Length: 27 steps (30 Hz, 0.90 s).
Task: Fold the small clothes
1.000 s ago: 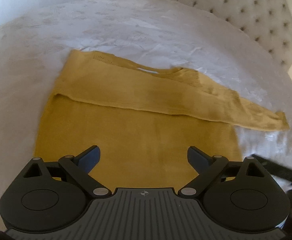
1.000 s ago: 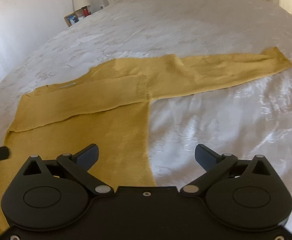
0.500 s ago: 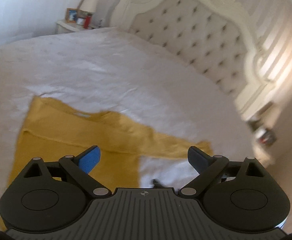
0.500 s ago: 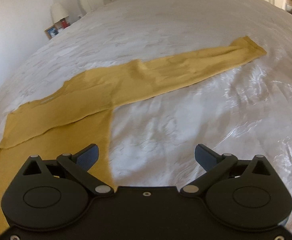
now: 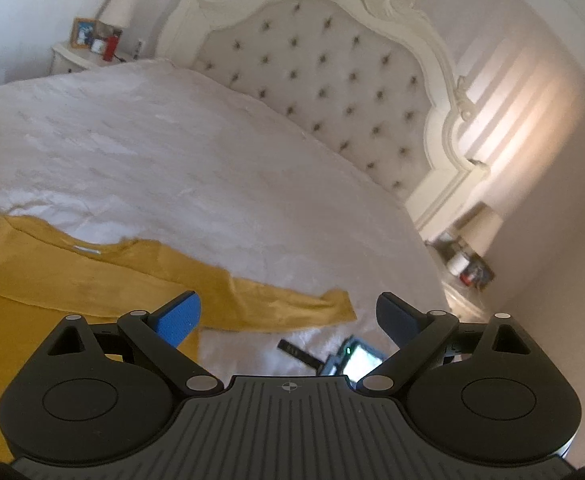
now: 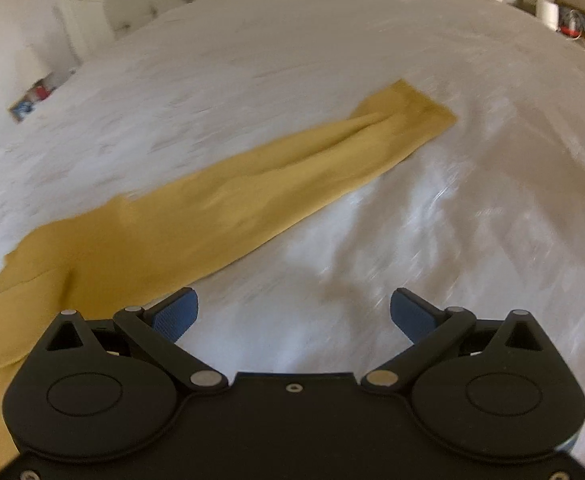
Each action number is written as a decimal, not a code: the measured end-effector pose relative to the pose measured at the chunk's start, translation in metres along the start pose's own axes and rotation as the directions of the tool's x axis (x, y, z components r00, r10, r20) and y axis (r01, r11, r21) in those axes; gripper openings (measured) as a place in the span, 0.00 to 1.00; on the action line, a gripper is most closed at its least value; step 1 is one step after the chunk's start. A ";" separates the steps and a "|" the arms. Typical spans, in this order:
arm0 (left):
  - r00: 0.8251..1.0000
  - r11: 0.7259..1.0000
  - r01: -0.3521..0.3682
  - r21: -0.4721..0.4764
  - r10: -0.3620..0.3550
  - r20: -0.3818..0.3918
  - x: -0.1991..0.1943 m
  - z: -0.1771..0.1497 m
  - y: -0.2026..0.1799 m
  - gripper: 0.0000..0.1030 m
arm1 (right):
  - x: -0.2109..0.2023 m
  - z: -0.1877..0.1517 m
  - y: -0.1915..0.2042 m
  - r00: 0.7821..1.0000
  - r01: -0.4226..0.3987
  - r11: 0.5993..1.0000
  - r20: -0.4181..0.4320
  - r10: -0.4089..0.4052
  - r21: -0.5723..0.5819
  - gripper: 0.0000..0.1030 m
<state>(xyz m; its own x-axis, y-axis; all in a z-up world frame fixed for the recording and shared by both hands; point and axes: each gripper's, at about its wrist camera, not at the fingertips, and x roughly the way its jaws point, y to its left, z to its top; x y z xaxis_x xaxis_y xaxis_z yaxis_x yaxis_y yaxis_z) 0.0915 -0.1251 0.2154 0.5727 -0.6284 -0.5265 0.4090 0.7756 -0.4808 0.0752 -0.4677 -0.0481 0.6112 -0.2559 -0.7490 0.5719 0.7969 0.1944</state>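
Observation:
A mustard-yellow long-sleeved top (image 5: 72, 280) lies flat on the white bedspread (image 5: 172, 152). One sleeve is folded across the chest; the other sleeve (image 6: 276, 164) stretches out to the right, its cuff (image 6: 408, 108) far from the body. My left gripper (image 5: 288, 316) is open and empty, raised above the top's right edge. My right gripper (image 6: 294, 312) is open and empty, low over the bedspread just below the outstretched sleeve. The right gripper's body (image 5: 344, 360) shows below in the left wrist view.
A tufted cream headboard (image 5: 332, 72) stands behind the bed. A nightstand (image 5: 80, 52) with a lamp, photo frames and a red item is at the far left. Another nightstand (image 5: 468, 272) with a lamp and small items is at the right bed edge.
Both grippers have swung to the right, away from the top's body and toward the outstretched sleeve. The left gripper has also tilted up. Both stay open and empty.

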 end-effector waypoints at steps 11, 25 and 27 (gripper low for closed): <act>1.000 0.999 0.018 -0.044 -0.019 -0.017 0.031 0.005 0.010 0.93 | 0.046 0.039 -0.040 0.998 0.028 0.995 0.052 -0.034 0.099 0.99; 0.999 0.998 -0.013 -0.056 0.011 -0.046 0.066 0.008 0.024 0.93 | 0.084 0.064 -0.073 0.995 0.010 0.981 0.095 -0.028 0.192 1.00; 0.998 0.997 -0.069 -0.029 0.068 -0.015 0.070 0.005 0.032 0.93 | 0.085 0.066 -0.074 0.994 0.002 0.981 0.103 -0.023 0.194 0.99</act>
<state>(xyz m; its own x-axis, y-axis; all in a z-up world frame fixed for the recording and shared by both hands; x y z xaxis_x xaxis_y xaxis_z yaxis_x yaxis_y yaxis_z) 0.1478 -0.1441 0.1669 0.5883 -0.5749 -0.5687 0.3482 0.8148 -0.4636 0.1211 -0.5845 -0.0848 0.6513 -0.3288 -0.6839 0.6686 0.6750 0.3122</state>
